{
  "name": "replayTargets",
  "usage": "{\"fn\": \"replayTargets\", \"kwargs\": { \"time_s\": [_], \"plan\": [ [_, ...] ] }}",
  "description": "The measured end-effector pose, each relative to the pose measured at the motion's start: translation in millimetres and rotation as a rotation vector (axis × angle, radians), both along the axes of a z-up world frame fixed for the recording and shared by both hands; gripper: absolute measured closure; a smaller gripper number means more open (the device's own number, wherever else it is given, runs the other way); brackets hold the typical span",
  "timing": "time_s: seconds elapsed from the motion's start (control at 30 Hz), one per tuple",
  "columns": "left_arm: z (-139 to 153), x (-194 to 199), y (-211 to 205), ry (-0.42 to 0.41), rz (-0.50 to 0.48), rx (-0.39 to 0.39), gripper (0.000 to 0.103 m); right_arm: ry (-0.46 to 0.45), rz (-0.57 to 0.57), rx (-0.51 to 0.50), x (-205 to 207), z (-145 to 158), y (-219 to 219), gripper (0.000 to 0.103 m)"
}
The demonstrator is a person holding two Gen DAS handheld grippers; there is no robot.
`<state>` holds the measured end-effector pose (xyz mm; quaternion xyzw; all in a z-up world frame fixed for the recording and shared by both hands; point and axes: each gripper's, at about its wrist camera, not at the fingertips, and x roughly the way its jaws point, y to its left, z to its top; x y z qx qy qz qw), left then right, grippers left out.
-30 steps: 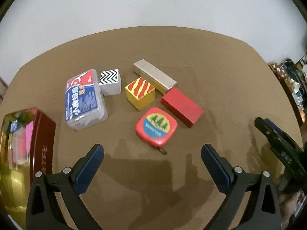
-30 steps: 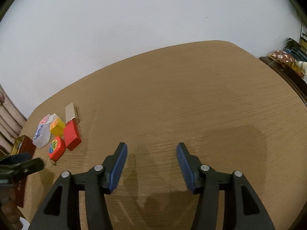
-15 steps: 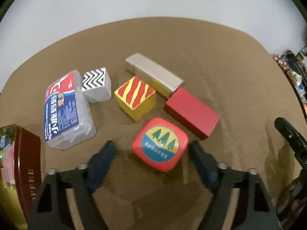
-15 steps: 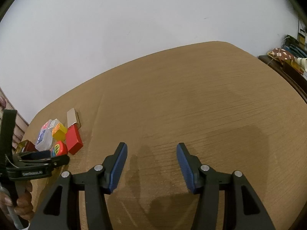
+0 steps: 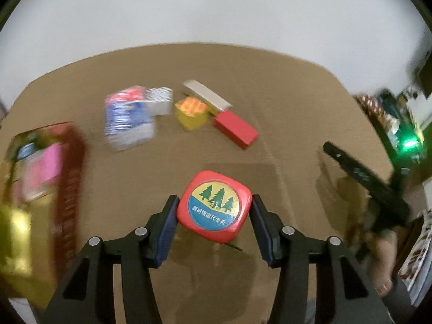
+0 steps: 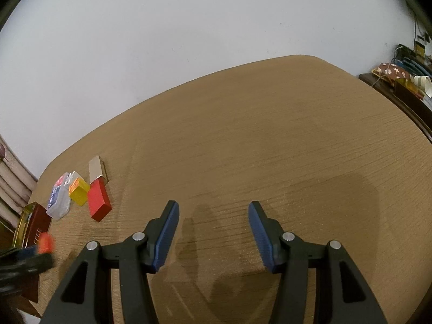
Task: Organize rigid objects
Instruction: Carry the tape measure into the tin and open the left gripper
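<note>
Left gripper [image 5: 214,214]: closed now on the red tape measure [image 5: 214,206], one blue pad against each side of the case. Half a second ago only open around it on the table; one second ago well short of it and wide open. Now lifted clear, to judge by the shadow on the wood below and the hook end hanging free under the case. Strong blur over the rest of the left view, so probably a quick carry in progress. Meaning for the task: first pick done, tape measure out of the cluster, placing not yet done.

Right gripper [image 6: 213,229]: open about halfway, nothing between the pads, hanging over bare table [image 6: 270,140]. Same pose as in both earlier frames. In the right view, a small red-orange blur at the lower left edge, probably the carried tape measure.

Left behind on the table, close together: red block [image 5: 235,129], yellow striped cube [image 5: 191,112], long beige box [image 5: 206,95], zigzag cube [image 5: 159,100] and clear plastic case [image 5: 127,117], all blurred. Further left, an open red and gold tin [image 5: 32,178] with pink and other contents, likely the destination, though not certain.
</note>
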<state>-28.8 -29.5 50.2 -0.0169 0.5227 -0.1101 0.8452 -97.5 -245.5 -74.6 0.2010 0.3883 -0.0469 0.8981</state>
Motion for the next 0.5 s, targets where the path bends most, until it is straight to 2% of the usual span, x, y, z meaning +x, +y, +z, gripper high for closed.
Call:
{"fn": "replayTargets", "kwargs": {
  "time_s": [0.13, 0.2, 0.33, 0.5],
  "plan": [
    [31, -13, 73, -0.011, 0.105, 0.053, 0.054, 0.006, -0.002, -0.007, 1, 0, 2, 0.048],
    [35, -22, 119, 0.003, 0.19, 0.134, 0.054, 0.01, -0.003, -0.012, 1, -1, 4, 0.048],
    [16, -14, 182, 0.086, 0.277, 0.237, 0.054, 0.016, -0.005, -0.02, 2, -2, 6, 0.048],
    [-28, -9, 214, 0.168, 0.301, 0.298, 0.054, 0.022, -0.005, -0.027, 4, -3, 9, 0.048]
  ]
}}
